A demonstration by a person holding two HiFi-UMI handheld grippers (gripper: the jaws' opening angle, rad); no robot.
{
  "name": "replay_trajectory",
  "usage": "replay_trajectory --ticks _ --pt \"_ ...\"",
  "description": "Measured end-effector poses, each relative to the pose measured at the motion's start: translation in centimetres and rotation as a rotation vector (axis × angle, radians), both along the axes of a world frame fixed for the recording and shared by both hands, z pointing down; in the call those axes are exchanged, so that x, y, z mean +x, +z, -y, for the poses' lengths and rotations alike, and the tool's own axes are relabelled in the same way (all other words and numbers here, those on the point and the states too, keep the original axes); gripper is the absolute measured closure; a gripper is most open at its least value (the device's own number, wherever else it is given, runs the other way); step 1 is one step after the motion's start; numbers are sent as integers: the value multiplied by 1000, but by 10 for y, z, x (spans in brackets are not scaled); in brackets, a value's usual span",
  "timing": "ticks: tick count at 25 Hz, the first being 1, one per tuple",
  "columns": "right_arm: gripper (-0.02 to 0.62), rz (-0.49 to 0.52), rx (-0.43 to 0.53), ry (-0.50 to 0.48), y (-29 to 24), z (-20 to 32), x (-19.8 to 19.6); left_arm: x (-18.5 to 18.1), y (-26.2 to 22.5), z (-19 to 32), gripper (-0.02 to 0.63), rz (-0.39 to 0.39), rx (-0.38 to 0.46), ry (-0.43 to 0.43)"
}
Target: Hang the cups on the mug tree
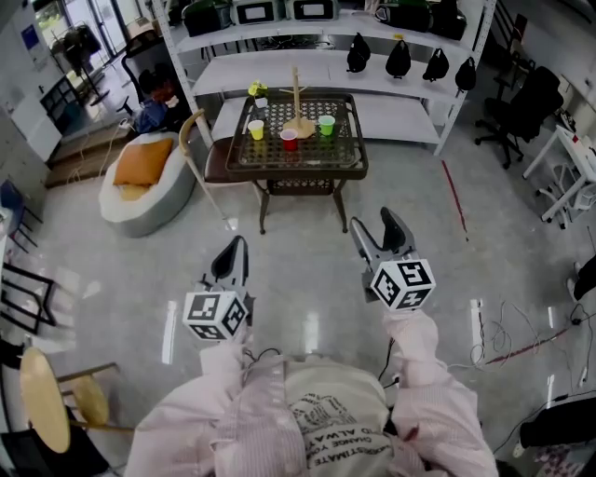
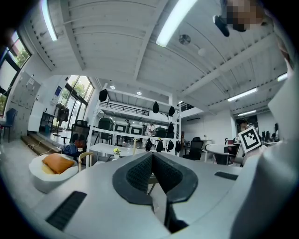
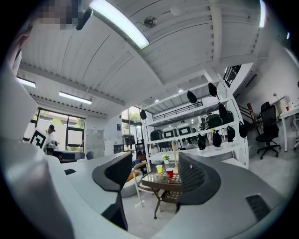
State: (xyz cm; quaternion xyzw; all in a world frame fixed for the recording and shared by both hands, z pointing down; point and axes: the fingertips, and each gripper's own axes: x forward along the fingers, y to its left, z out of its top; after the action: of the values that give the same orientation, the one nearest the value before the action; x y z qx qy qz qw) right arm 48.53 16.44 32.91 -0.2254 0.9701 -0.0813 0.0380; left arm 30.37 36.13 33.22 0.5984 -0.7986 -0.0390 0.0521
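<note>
Yellow cup [image 1: 256, 129], red cup [image 1: 289, 140], green cup [image 1: 326, 125] upright around wooden mug tree [image 1: 297, 101] on dark lattice-top table [image 1: 349, 168]. Left gripper [image 1: 240, 244] pinched together, empty. Right gripper [image 1: 377, 222] spread wide, empty. Both well short of table. Glossy grey floor [image 1: 307, 270]; white shelving [image 1: 400, 116] behind; beanbag [image 1: 140, 196] at left.

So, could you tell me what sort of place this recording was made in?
Probably an open-plan lab or office workspace: white metal shelving holding equipment cases, an office chair beside a desk, and loose cables on the floor.
</note>
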Motion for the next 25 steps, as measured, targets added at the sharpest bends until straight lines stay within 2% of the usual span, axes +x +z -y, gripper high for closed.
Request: replay_trajectory --ticks 5,14,19,25 --pt "319 16 -24 -17 2 6 0 3 2 2 607 -17 -10 -10" --pt "321 8 -38 -65 11 11 -25 -5 17 7 607 -38 -46 -8" --pt "321 -19 -54 -65 25 28 -50 -34 25 23 607 -55 -47 -19" --pt "321 -40 -61 -60 37 65 -98 -85 36 63 607 -80 -37 -16"
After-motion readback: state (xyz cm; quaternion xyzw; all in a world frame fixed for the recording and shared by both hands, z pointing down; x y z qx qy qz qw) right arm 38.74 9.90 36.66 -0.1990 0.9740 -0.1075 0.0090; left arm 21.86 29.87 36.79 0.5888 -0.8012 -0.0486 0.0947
